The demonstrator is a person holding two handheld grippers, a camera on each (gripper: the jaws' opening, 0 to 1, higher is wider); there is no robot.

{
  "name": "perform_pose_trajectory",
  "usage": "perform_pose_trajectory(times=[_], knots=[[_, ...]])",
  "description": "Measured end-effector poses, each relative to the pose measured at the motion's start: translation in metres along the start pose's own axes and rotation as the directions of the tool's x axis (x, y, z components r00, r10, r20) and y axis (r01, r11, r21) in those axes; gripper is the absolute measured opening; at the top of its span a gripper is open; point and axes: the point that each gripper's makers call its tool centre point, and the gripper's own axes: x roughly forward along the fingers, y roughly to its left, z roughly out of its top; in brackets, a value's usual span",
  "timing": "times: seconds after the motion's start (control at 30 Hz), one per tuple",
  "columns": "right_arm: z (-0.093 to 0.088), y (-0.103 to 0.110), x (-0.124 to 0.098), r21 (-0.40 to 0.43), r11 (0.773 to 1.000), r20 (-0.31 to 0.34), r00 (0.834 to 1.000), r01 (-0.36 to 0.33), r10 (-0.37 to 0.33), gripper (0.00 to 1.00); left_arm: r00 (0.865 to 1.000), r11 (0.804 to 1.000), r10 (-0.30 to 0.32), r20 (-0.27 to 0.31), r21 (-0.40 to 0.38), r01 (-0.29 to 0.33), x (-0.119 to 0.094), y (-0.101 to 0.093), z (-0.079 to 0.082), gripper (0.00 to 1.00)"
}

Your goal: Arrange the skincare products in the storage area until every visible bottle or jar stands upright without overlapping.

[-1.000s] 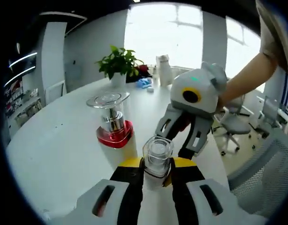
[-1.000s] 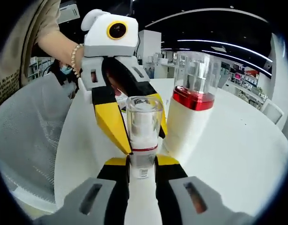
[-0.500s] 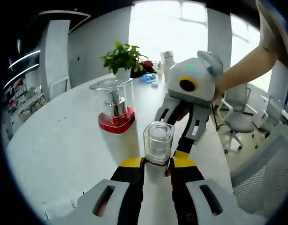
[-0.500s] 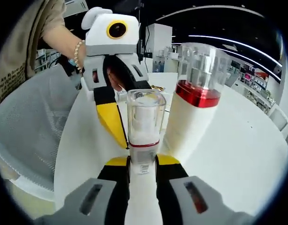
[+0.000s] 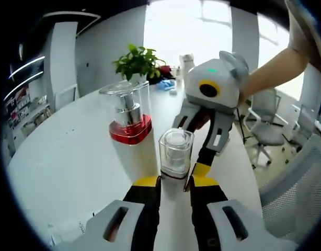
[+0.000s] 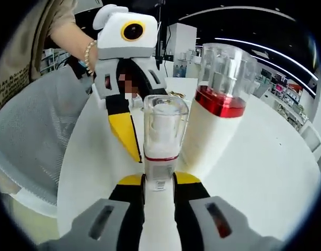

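Note:
A small white bottle [image 5: 176, 152] with a clear square cap and a thin red band stands upright between my left gripper's [image 5: 175, 181] yellow-tipped jaws, which are shut on its body. My right gripper [image 5: 193, 160] reaches in from the far side, jaws down around the same bottle. In the right gripper view the small bottle [image 6: 161, 137] rises from my right gripper [image 6: 159, 181], shut on its base, with the left gripper [image 6: 149, 149] opposite. A taller white bottle [image 5: 130, 125] with a red band and clear cap stands upright right beside it [image 6: 217, 107].
The round white table [image 5: 56, 157] stretches left. A potted plant [image 5: 139, 61] and small items sit at its far end. A person's arm [image 5: 275, 77] holds the right gripper. A mesh chair [image 6: 30, 141] stands by the table edge, with office chairs [image 5: 265, 137] beyond.
Both grippers keep their hold on the small bottle. It has straightened up and now sits a little closer to the tall bottle; both views shifted slightly with the hands.

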Motion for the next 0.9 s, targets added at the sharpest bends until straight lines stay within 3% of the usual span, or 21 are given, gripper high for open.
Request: perform_pose_trajectory(times=[0.43, 0.63, 0.9], knots=[[-0.0019, 0.0005, 0.0018, -0.058, 0.998, -0.036, 0.999, -0.039, 0.037, 0.21, 1.0, 1.0, 0.002, -0.015, 0.004, -0.002, -0.0014, -0.0024, -0.0022, 0.19], [-0.0029, -0.0019, 0.0013, -0.042, 0.999, -0.035, 0.999, -0.019, 0.017, 0.22, 1.0, 1.0, 0.008, -0.017, 0.001, -0.008, -0.0014, 0.0009, -0.0039, 0.19], [-0.0033, -0.0002, -0.0068, -0.019, 1.0, -0.054, 0.998, 0.018, -0.019, 0.29, 0.999, 1.0, 0.025, -0.045, -0.004, -0.025, -0.0087, 0.0009, -0.0066, 0.29]])
